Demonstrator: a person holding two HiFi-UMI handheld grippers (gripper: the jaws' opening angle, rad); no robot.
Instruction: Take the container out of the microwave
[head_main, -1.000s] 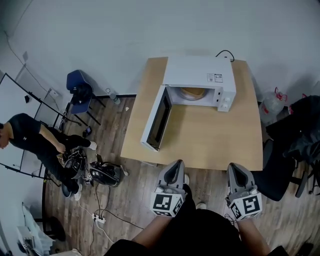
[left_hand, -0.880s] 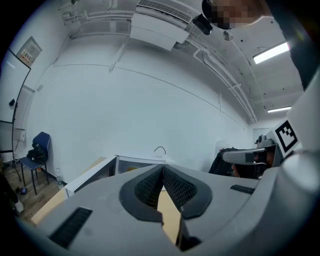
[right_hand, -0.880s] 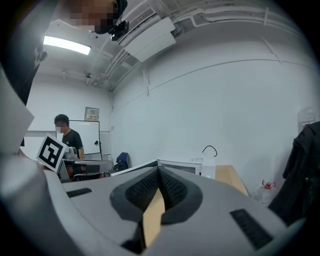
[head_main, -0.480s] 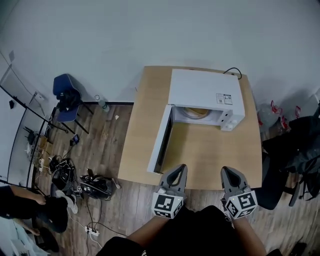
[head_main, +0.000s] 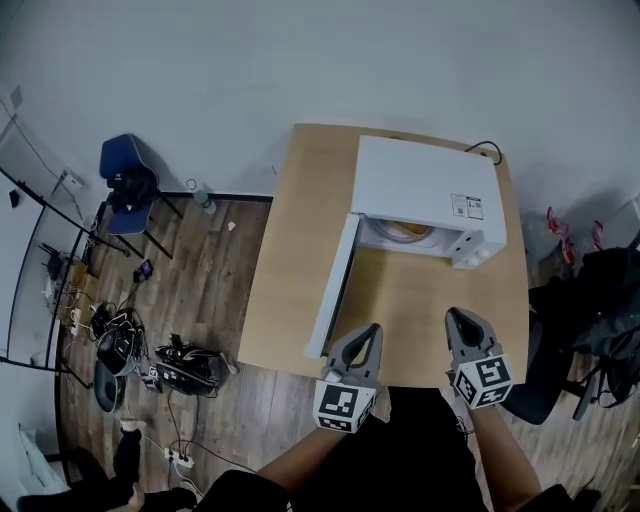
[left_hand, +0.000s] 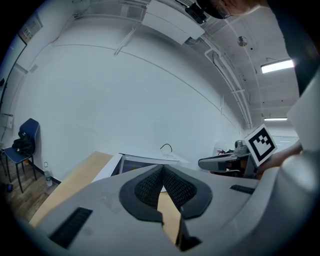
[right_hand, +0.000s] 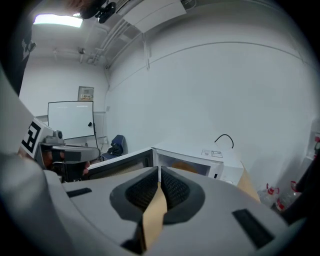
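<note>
A white microwave stands at the back of a wooden table, its door swung open to the left. Inside the cavity lies a tan round container, mostly hidden by the roof; it also shows in the right gripper view. My left gripper hovers at the table's front edge, near the door's tip, jaws shut and empty. To its right, my right gripper is over the front edge in front of the cavity, also shut on nothing. Both stand well short of the container.
A blue chair and a bottle stand on the wood floor at left, with cables and gear nearer me. A black chair with bags crowds the table's right side. The microwave's cord loops behind it.
Both grippers have come forward from over the floor to the table's front edge. The microwave looms closer. The person at left has dropped out of that spot.
</note>
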